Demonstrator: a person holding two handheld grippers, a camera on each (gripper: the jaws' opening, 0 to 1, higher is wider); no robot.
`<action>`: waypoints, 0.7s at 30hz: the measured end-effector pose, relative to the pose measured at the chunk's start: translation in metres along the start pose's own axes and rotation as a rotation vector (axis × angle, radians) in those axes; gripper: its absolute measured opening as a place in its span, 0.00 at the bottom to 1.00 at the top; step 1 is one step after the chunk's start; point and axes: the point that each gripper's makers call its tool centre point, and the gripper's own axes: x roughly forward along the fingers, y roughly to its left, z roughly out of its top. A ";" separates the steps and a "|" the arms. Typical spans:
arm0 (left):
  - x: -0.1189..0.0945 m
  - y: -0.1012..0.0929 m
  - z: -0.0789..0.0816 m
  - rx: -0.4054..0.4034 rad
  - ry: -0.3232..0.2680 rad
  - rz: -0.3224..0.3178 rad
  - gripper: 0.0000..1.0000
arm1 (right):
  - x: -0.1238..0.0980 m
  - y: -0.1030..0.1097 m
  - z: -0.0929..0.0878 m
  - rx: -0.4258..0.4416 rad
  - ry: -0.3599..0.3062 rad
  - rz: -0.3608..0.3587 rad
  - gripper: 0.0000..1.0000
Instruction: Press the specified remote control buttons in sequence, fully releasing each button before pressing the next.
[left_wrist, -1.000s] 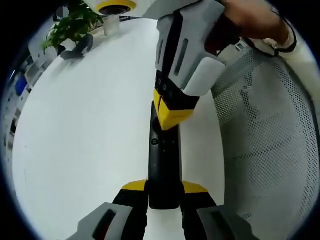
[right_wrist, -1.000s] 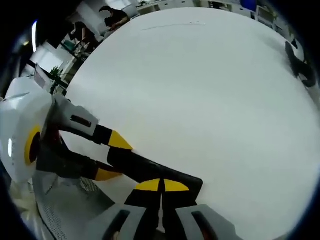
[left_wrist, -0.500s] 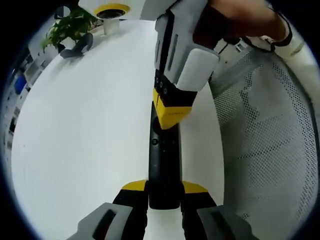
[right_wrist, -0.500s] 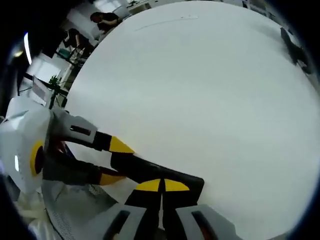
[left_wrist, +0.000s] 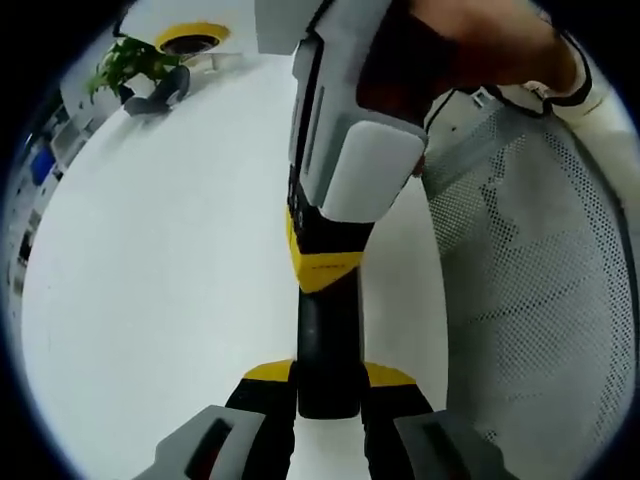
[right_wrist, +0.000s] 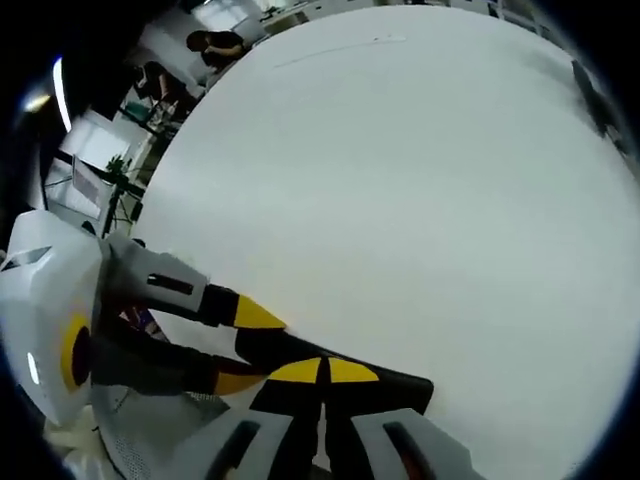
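There is 1 remote control (left_wrist: 327, 345), black and slim, lying on 1 white table (left_wrist: 150, 260), and there are 2 grippers at work on it. In the left gripper view, far left, 1 potted plant (left_wrist: 128, 58) and 1 dark curved object (left_wrist: 158, 92) sit at the table's far edge. In the middle, the left gripper (left_wrist: 328, 385) has its 2 yellow-tipped jaws closed against the near end of the remote, 1 on each side. The right gripper (left_wrist: 322, 262) comes down from above with its yellow tips together, resting on the remote's top face partway along. A hand (left_wrist: 470, 45) holds that gripper, and 1 white mesh chair back (left_wrist: 530, 290) stands at the right.

In the right gripper view, the left gripper (right_wrist: 245, 345) reaches in from the left, its 2 yellow tips on either side of the remote (right_wrist: 385, 385). The right gripper (right_wrist: 322, 371) shows its jaws pressed tight together, gripping nothing, with the tips against the remote. People sit far off beyond the table (right_wrist: 420, 180).

Compared with 1.0 s ago, the right gripper sits nearer the left gripper's end of the remote, hiding the buttons that showed then.
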 end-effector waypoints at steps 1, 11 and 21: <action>0.000 0.000 0.000 -0.001 0.000 -0.001 0.22 | 0.000 0.000 0.000 -0.001 -0.001 -0.003 0.00; 0.000 0.001 0.001 -0.027 -0.014 -0.005 0.22 | 0.002 0.000 0.001 -0.030 0.009 -0.051 0.00; 0.000 0.001 0.001 -0.035 -0.011 0.011 0.22 | 0.002 -0.002 0.001 -0.004 -0.026 -0.044 0.00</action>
